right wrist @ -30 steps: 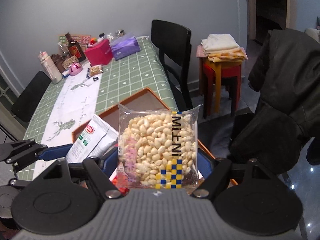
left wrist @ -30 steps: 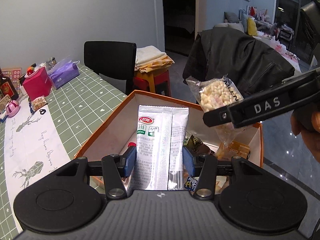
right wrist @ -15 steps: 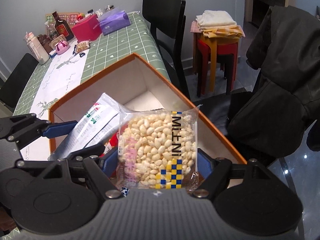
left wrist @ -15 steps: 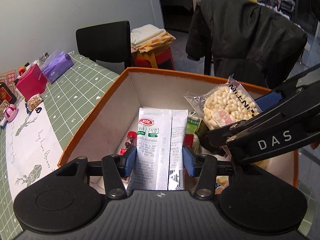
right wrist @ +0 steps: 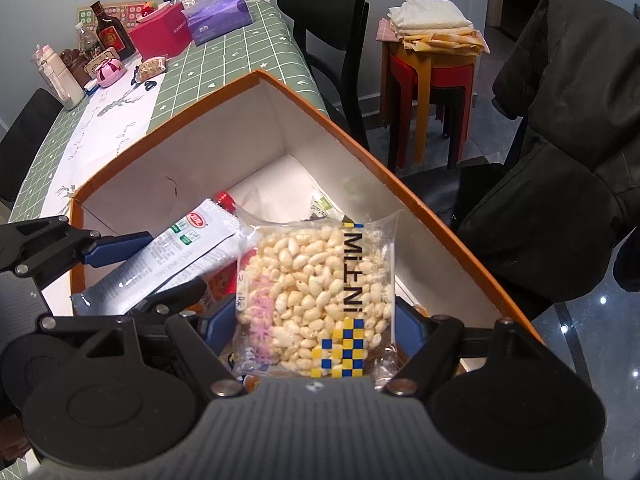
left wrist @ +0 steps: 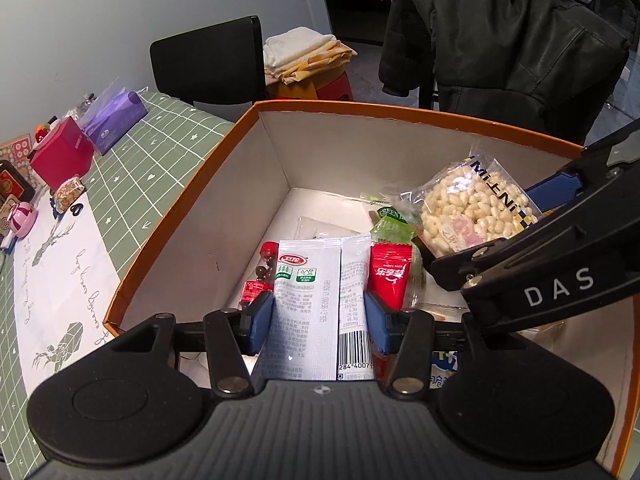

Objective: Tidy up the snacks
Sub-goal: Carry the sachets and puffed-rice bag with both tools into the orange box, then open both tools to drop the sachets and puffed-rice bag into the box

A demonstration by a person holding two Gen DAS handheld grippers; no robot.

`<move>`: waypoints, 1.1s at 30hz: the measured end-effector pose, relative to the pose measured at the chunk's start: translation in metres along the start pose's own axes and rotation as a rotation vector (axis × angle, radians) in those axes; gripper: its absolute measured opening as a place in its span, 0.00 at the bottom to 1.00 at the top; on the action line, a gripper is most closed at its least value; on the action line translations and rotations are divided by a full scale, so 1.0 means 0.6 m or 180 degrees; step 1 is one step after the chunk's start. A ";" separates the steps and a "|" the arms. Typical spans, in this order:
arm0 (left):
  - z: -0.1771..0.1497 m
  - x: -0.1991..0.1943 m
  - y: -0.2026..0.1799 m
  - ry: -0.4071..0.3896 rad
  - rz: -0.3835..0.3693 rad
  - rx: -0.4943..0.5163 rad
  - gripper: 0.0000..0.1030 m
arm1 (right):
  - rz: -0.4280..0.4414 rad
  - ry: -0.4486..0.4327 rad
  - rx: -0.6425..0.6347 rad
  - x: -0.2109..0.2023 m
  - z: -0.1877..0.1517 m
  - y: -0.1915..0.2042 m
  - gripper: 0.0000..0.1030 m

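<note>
My left gripper [left wrist: 319, 322] is shut on a white snack sachet [left wrist: 308, 300] with a red logo and a barcode, and holds it upright inside the orange box [left wrist: 180, 216]. The right gripper [right wrist: 314, 330] is shut on a clear bag of puffed rice [right wrist: 316, 292] and holds it just above the box's contents. In the left wrist view that puffed rice bag [left wrist: 476, 208] hangs at the right, over the box [right wrist: 360, 148]. In the right wrist view the white sachet [right wrist: 180, 256] slants in from the left. Red and green packets [left wrist: 390, 272] lie on the box floor.
The box sits at the end of a green checked table [right wrist: 224, 64] bearing a red box [right wrist: 162, 36], a purple tissue pack [right wrist: 218, 16], bottles and small items. A black chair [right wrist: 324, 8], stacked stools with folded cloths [right wrist: 432, 52] and a dark jacket [left wrist: 508, 40] stand beyond.
Both grippers have come down with their packets, from above the box's rim to inside it. The box fills far more of each view. Neither grip has changed.
</note>
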State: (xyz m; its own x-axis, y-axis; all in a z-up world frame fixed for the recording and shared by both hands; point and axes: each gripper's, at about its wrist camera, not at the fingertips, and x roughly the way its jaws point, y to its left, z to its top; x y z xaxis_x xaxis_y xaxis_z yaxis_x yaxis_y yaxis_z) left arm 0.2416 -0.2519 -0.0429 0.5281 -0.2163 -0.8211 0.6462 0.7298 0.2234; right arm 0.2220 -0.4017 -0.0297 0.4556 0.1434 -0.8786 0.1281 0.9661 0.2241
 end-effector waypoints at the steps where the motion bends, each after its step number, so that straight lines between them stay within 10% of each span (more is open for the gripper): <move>1: 0.000 0.001 0.000 0.0000 0.0014 -0.0015 0.54 | 0.0009 0.0011 0.0016 0.003 0.001 -0.001 0.75; 21: -0.005 0.024 0.002 0.0145 0.0131 -0.0187 0.58 | 0.0037 0.0055 0.0046 0.030 -0.008 -0.007 0.76; 33: -0.002 -0.022 0.034 -0.0016 -0.0226 -0.0641 0.72 | 0.0199 -0.0063 0.0307 0.012 -0.002 -0.018 0.81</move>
State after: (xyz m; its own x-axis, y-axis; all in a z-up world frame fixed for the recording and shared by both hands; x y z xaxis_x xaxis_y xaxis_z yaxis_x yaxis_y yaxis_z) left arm 0.2471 -0.2332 -0.0281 0.4883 -0.2745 -0.8284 0.5590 0.8273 0.0553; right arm 0.2227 -0.4106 -0.0391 0.4824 0.1975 -0.8534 0.1828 0.9301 0.3186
